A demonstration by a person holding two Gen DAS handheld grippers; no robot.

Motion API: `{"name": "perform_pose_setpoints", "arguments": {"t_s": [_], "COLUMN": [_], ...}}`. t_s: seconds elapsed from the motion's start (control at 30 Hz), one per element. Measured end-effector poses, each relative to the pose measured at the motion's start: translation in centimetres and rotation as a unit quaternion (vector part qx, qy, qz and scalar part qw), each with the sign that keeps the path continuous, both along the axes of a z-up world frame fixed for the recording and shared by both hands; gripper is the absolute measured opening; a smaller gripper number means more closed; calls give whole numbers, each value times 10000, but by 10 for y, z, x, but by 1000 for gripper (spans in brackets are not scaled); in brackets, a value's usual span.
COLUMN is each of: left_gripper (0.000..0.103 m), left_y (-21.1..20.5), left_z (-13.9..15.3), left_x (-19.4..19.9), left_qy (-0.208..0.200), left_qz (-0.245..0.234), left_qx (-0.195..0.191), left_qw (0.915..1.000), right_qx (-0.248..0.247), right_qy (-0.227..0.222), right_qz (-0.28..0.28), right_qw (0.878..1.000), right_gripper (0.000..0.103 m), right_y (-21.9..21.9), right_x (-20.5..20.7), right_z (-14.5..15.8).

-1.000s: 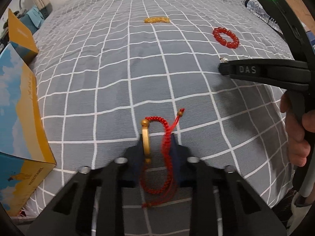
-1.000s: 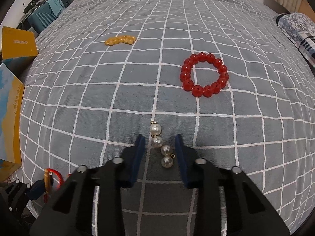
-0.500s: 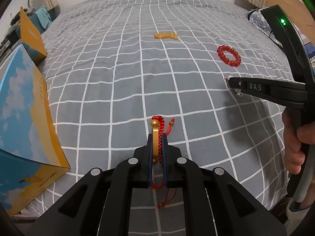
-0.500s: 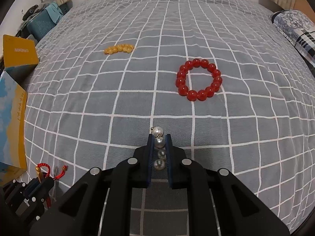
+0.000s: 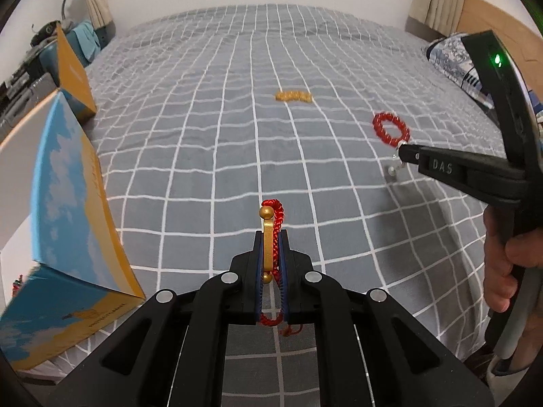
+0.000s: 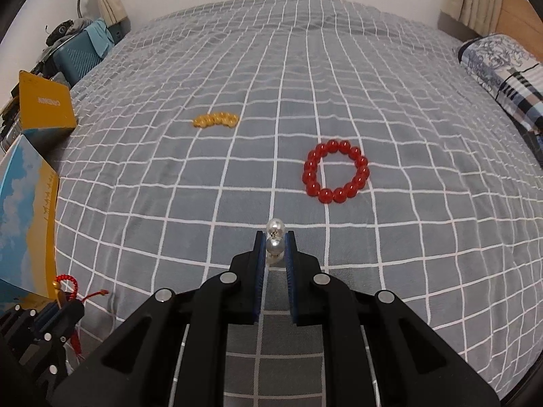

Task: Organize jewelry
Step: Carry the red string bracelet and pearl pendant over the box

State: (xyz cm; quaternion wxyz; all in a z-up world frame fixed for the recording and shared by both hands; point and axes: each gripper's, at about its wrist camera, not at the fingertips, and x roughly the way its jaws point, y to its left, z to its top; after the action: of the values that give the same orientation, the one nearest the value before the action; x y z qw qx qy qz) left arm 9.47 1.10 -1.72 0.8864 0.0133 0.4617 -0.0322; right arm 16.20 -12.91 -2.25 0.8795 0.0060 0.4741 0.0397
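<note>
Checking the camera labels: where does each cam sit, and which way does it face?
Left wrist: on the left claw, angled down over the grid-pattern bedspread; its fingers clamp a red cord bracelet. The right claw and the hand holding it show at the right edge.
Right wrist: on the right claw, same downward angle; its fingers clamp a pearl string. The left claw shows lower left.
Shared: red bead bracelet, yellow bead bracelet, blue-and-yellow box.

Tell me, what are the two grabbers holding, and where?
Left gripper pinches the red cord bracelet by its gold bar. Right gripper pinches the pearl string around its middle pearls.
</note>
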Motion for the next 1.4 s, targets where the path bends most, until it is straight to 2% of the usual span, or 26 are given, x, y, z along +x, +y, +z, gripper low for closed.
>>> {"name": "perform_pose_setpoints", "arguments": {"t_s": [0.13, 0.53, 1.03, 1.4], "left_gripper": [7, 7, 7, 7], "left_y": [1, 17, 35, 81], "left_z": [16, 50, 83, 108], "left_x": [-8, -26, -21, -29], "left_qy": [-294, -805, -1181, -1354], "left_qz": [-7, 169, 406, 937], "left_qx": [45, 76, 122, 97], "left_qw": [9996, 9966, 9921, 9863], "right_qx": [-52, -128, -165, -127], "right_qy": [-179, -642, -1203, -1423], "right_qz": [-6, 20, 54, 208], "right_qw": [9998, 9979, 9926, 9895], "right_gripper": [11, 11, 11, 11], "right_y": [4, 17, 41, 66], "right_x": [-6, -29, -51, -59], "right_z": [11, 45, 81, 98]}}
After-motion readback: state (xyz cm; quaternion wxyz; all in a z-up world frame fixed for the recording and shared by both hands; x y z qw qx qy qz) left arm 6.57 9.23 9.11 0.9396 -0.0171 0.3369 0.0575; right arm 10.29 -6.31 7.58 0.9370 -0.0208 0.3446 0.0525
